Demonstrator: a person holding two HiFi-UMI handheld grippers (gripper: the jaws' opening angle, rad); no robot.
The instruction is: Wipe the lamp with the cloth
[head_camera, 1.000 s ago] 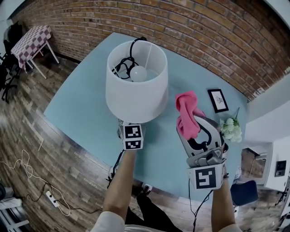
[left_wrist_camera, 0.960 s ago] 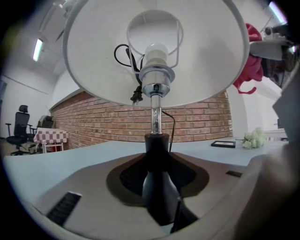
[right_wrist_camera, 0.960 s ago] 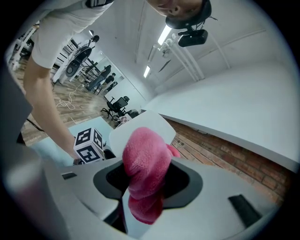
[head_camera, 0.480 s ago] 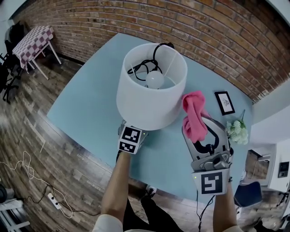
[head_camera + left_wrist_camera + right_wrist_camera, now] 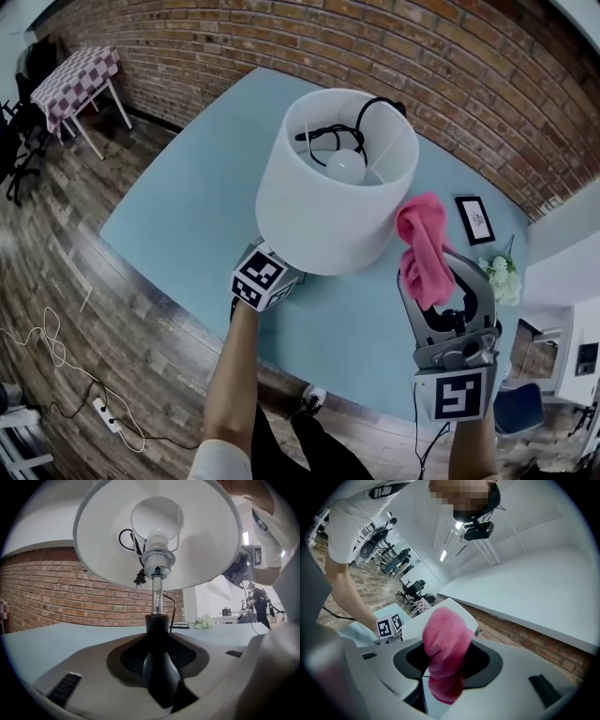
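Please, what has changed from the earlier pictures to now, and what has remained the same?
The left gripper, its fingers shut on the black stem of the white-shaded table lamp, turned clockwise in the head view, rotating the lamp; the black cord swung to the shade's upper right. Unchanged: the right gripper holds the pink fluffy cloth beside the shade; nothing was let go.

I note a red brick wall (image 5: 281, 37) running behind a light blue table (image 5: 178, 206). The floor (image 5: 84, 309) is dark wood planking, with a white power strip (image 5: 103, 410) and loose cable lying on it. A small table with a checked cloth (image 5: 75, 80) stands near the wall at left. Strip lights (image 5: 443, 555) burn on a white ceiling.
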